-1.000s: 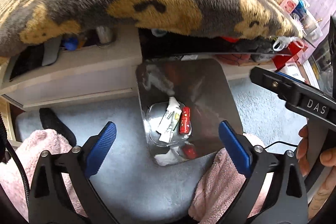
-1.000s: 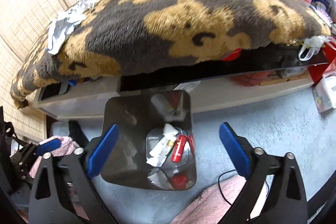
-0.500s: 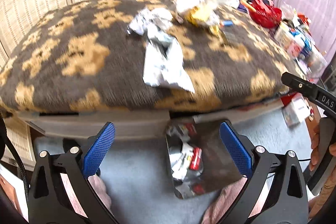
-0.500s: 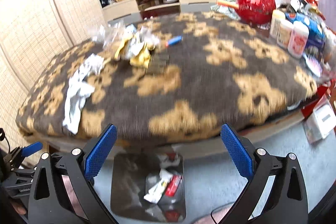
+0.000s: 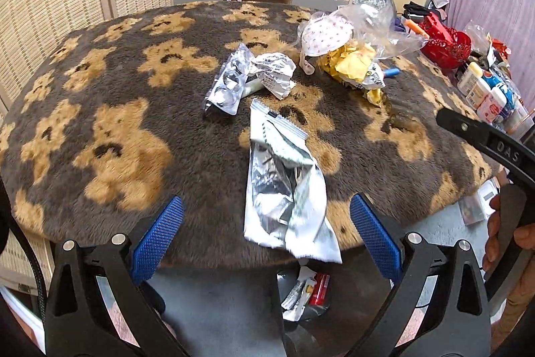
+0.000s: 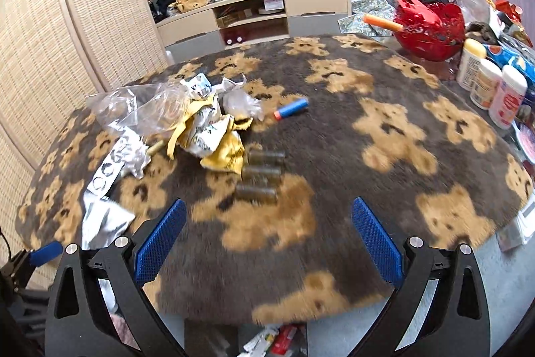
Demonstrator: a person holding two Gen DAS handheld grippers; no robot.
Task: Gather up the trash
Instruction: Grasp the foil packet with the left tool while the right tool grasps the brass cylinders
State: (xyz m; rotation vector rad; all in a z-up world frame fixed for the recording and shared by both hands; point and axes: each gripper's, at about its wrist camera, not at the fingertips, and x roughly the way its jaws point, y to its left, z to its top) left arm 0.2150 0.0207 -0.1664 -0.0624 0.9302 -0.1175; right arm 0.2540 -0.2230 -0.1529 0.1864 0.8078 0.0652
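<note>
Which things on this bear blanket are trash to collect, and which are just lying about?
Trash for the job:
silver foil wrapper
blister pack
crumpled paper
yellow wrappers
clear plastic bag
bin below the table edge, already holding scraps

Probably just lying about:
red basket
white bottles
blue foam dart
TV stand

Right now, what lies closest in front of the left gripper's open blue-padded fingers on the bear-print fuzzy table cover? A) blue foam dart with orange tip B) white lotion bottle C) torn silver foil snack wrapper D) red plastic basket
C: the torn silver foil snack wrapper lies at the near edge of the bear-print fuzzy table cover, directly ahead of the open left gripper, hanging slightly over the edge.
</note>
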